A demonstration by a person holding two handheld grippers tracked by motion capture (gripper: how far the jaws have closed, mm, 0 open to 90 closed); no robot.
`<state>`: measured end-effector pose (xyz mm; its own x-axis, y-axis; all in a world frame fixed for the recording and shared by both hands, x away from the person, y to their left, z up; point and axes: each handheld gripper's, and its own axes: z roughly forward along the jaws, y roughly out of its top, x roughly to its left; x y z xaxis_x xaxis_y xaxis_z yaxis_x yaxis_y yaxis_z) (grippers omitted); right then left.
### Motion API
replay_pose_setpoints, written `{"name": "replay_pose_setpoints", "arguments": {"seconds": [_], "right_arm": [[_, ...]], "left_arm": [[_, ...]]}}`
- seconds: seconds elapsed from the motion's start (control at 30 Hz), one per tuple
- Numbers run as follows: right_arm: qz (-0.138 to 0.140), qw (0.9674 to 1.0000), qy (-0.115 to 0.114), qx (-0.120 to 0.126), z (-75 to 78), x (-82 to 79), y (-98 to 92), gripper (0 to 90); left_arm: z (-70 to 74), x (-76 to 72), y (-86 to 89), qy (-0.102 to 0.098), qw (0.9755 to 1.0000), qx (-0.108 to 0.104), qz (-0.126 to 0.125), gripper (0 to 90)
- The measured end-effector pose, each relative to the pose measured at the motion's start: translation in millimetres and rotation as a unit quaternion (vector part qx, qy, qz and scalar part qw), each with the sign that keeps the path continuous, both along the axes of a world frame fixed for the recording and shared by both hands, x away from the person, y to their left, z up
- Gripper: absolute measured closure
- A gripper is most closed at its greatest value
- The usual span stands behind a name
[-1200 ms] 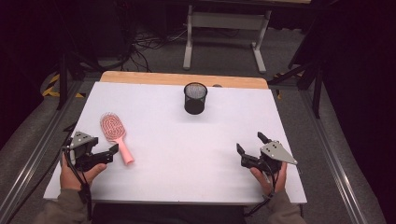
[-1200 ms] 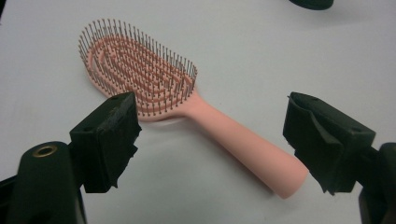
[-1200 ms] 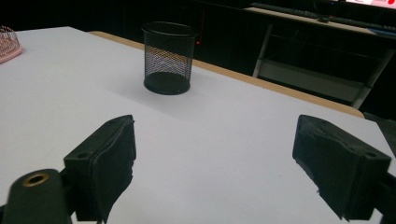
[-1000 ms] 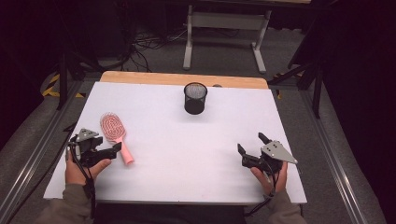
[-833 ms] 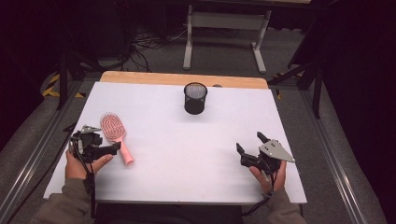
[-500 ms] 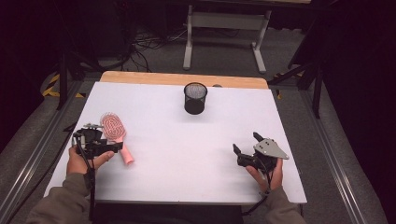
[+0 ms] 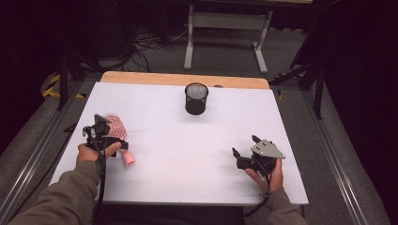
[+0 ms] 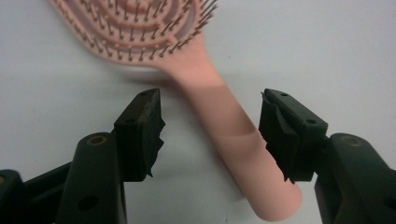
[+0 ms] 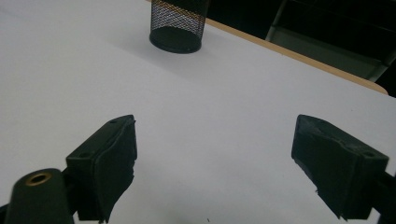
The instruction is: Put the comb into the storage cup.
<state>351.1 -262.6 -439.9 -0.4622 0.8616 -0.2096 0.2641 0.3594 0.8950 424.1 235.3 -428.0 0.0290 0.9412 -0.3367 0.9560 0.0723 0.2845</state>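
Note:
A pink hairbrush [image 7: 116,125] lies bristles up on the white table [image 7: 187,154] at the left, handle toward the front. My left gripper [image 7: 119,142] sits over that handle. In the left gripper view the handle [image 8: 233,140] runs between the two jaws of the left gripper [image 8: 210,100], which have just been closing; a gap shows on the left side, so the pads do not press on it. My right gripper [image 7: 244,146] rests at the front right, open, with bare table between the jaws of the right gripper [image 9: 215,130].
A black mesh cup [image 7: 196,98] stands upright at the back centre of the table, also seen in the mesh cup [image 9: 177,25] ahead of the right gripper. A wooden strip [image 7: 183,79] edges the far side. Cables and a metal stand lie on the floor beyond.
My left hand has moved right and away onto the brush, and its jaws now straddle the handle. The right hand has hardly shifted.

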Motion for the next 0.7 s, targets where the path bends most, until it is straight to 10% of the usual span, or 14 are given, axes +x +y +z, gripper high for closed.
{"name": "replay_pose_setpoints", "arguments": {"seconds": [0.33,0.7], "right_arm": [[0.002,0.9998,0.02,0.001,-2.8,4.5,-1.2,15.0],[0.001,0.9994,0.033,-0.007,-4.7,6.3,0.5,15.1]], "left_arm": [[-3.5,15.2,-12.6,0.007,0.9979,0.033,0.054,48.2],[-5.4,15.5,-20.7,-0.02,0.9944,0.087,0.057,57.7]]}}
